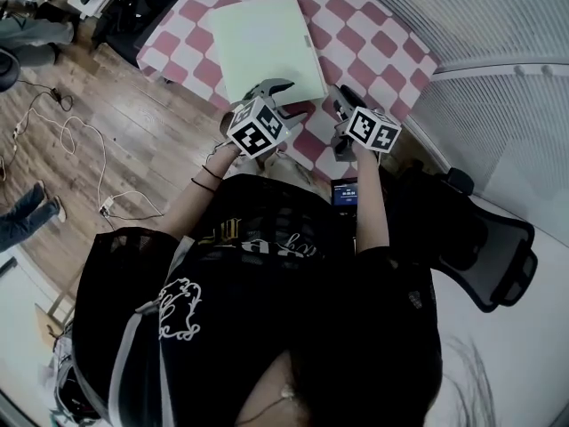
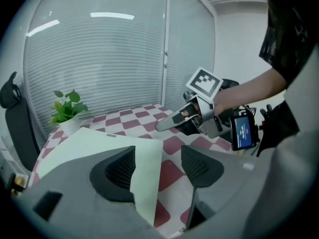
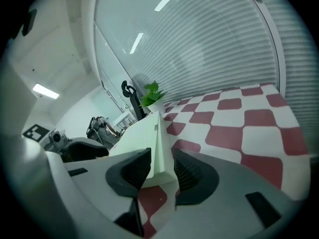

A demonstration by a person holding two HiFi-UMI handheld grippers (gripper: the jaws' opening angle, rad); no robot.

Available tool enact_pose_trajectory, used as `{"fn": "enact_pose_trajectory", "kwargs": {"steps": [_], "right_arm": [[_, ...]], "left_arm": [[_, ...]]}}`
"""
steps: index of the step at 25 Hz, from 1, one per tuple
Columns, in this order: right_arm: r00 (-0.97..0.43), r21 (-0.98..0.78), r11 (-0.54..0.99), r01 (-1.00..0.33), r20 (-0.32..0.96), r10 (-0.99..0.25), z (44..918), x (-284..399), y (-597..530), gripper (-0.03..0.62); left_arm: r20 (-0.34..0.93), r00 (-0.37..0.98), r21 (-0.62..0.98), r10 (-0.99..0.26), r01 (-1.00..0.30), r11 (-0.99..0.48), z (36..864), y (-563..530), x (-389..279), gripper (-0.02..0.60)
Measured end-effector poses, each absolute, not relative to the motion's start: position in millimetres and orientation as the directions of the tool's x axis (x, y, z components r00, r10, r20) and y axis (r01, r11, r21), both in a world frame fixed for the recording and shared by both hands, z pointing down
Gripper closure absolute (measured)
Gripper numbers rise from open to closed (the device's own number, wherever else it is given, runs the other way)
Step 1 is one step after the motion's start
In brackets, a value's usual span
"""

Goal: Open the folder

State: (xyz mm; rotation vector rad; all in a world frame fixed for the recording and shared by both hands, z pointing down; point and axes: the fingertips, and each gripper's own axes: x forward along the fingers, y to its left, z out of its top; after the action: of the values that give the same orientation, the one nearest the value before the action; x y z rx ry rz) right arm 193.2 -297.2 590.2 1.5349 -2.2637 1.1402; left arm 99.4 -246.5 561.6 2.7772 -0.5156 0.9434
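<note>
Nearest the head camera are the person's dark hair and loose black top point(image 1: 293, 327) with a white printed figure, both bare forearms reaching out to the table point(image 1: 382, 56), whose cloth is a smooth check of dusky red and white rounded squares. The folder point(image 1: 264, 43) lies flat and closed on that cloth, a pale green, matt rectangle with a thick white edge, its near corners towards the person. The left gripper point(image 1: 274, 94), grey moulded plastic with black ribbed pads and a white cube of square markers, hangs over the folder's near edge; its own view shows the jaws standing wide apart, the folder's near corner seen between them and no pad pressing on it. The right gripper point(image 1: 345, 105), a small lit screen point(image 2: 242, 132) mounted behind it, is at the folder's near right corner; its jaws are apart by a narrower gap, the folder's thick corner edge showing in that gap, and whether a pad touches it I cannot tell. A leafy green plant point(image 2: 66, 108) in a white pot stands at the table's far side before ribbed white blinds point(image 1: 498, 16). A black mesh office chair point(image 1: 498, 256) is at the person's right, and white cables point(image 1: 80, 149) loop over the wood-plank floor point(image 1: 142, 105)
</note>
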Motion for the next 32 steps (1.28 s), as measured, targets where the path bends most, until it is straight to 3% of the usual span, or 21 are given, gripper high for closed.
{"fn": "enact_pose_trajectory", "kwargs": {"steps": [5,10,14,20,24,29,32], "right_arm": [[-0.468,-0.579,0.098,-0.809,0.535,-0.703,612.3,195.8,-301.6,0.484],[-0.481,-0.603,0.076,-0.794,0.548,-0.684,626.0,193.2,-303.9,0.484],[-0.497,-0.615,0.077,-0.785,0.551,-0.670,631.5,191.6,-302.2,0.485],[-0.525,-0.624,0.112,-0.773,0.531,-0.666,631.3,191.8,-303.6,0.484],[-0.524,-0.589,0.153,-0.793,0.533,-0.664,631.7,191.3,-304.1,0.485],[-0.524,-0.563,0.185,-0.806,0.532,-0.665,630.1,189.5,-303.6,0.485],[-0.518,-0.547,0.198,-0.813,0.526,-0.674,627.0,189.8,-304.9,0.485]], "left_arm": [[0.706,0.646,-0.077,-0.292,-0.340,-0.937,592.5,-251.8,118.4,0.259],[0.767,0.497,-0.288,-0.406,-0.298,-0.910,620.8,-266.5,118.2,0.242],[0.779,0.449,-0.287,-0.436,-0.363,-0.886,631.0,-275.0,110.3,0.244],[0.742,0.492,-0.221,-0.455,-0.462,-0.859,620.6,-281.5,101.6,0.245],[0.726,0.521,-0.195,-0.449,-0.470,-0.861,610.8,-275.9,101.5,0.307],[0.698,0.562,-0.162,-0.444,-0.480,-0.862,603.3,-262.3,98.3,0.442],[0.686,0.577,-0.136,-0.444,-0.498,-0.857,599.0,-260.6,98.4,0.472]]}}
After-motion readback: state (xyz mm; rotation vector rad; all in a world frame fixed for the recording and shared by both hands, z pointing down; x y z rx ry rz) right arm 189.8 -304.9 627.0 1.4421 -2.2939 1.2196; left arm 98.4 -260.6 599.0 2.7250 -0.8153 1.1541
